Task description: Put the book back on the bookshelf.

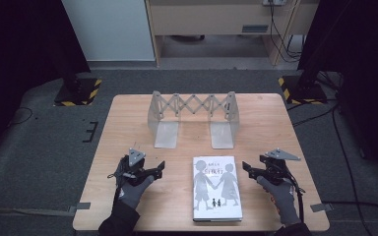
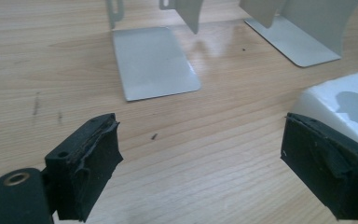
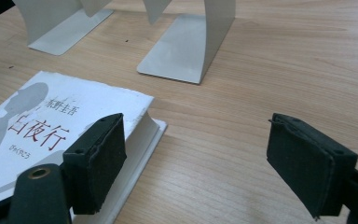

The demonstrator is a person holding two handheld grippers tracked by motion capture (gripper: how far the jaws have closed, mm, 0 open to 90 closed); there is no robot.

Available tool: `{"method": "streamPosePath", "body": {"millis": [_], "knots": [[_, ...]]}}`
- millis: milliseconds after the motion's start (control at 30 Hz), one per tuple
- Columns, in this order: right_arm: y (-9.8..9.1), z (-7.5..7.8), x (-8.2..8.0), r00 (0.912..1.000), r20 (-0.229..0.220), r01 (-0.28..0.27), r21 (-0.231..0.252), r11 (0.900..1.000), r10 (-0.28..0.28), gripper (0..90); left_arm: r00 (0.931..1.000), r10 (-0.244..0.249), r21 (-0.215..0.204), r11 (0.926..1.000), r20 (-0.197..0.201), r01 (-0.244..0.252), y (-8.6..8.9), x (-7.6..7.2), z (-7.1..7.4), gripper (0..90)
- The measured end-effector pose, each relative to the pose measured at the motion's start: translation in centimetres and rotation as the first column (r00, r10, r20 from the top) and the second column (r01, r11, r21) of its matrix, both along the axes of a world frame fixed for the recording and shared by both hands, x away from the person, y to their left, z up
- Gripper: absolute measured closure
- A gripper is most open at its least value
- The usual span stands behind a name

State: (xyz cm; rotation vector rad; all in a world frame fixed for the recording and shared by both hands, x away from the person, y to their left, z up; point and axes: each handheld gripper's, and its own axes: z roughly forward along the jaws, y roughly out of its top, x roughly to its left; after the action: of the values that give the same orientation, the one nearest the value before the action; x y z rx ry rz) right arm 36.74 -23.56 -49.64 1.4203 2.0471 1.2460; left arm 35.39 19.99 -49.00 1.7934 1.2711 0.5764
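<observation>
While book (image 1: 216, 188) lies flat on table (image 1: 128, 113), near edge, between our hand-held grippers, nothing started: left hand-held gripper (image 1: 160, 168) and right hand-held gripper (image 1: 246, 169) both open, empty. Expanding bookend rack (image 1: 193, 118) behind waits; we guess book goes there.

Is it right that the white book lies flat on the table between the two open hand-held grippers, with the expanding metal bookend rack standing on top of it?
Not quite. The rack stands on the table behind the book, apart from it, as the high view shows. The rest holds: the book lies flat between the left hand-held gripper and right hand-held gripper, both open.
</observation>
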Motion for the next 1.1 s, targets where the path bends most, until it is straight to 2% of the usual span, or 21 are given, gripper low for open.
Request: {"method": "streamPosePath", "body": {"millis": [333,433,667,800,1100], "knots": [[0.8,-0.1,-0.4,0.9998,0.000,-0.019,0.024,0.9995,0.019,18.8,0.9979,-0.064,-0.005,0.9979,-0.001,0.064,-2.5,-0.9,-0.1,11.2],[1.4,-0.1,-0.6,0.9993,-0.005,-0.037,0.046,0.9983,0.037,19.1,0.9966,-0.082,-0.007,0.9966,-0.002,0.082,-3.3,-1.1,-0.2,11.3],[2.3,-0.5,-0.9,0.9975,-0.015,-0.068,0.053,0.9963,0.069,20.0,0.9922,-0.124,-0.012,0.9922,-0.013,0.124,-5.1,-1.3,-0.6,11.4],[2.9,-0.8,-1.1,0.9959,-0.019,-0.088,0.056,0.9946,0.089,20.6,0.9887,-0.148,-0.002,0.9890,-0.023,0.148,-6.1,-1.5,-0.8,11.2],[4.0,-1.4,-1.5,0.9923,-0.035,-0.117,0.048,0.9920,0.119,21.7,0.9845,-0.173,-0.001,0.9849,-0.029,0.173,-7.4,-1.6,-1.3,11.6]]}}
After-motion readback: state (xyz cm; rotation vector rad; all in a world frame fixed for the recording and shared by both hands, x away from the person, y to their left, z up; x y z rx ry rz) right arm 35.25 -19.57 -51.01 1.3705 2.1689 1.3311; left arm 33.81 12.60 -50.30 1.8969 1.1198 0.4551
